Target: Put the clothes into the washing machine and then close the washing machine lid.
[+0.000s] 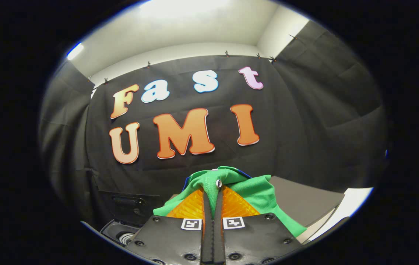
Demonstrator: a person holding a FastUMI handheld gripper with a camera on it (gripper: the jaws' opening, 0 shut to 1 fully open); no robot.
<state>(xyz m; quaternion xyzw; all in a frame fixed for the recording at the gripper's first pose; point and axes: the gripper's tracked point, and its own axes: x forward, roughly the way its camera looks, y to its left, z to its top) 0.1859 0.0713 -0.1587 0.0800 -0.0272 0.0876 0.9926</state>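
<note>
A green garment (253,193) with a small white button is bunched up between the fingers of my gripper (212,193). Both fingers press on the cloth, and it hangs over their tips and drapes down to the right. The gripper is lifted, facing the booth's black wall. Below and to the left of the fingers I see the dark rim of the washing machine (121,230), with part of its round opening. The machine's lid is hidden from me.
A grey tabletop (305,202) lies to the right, beyond the garment. A white flat object (353,200) rests at its right end. The black cloth wall stands close ahead.
</note>
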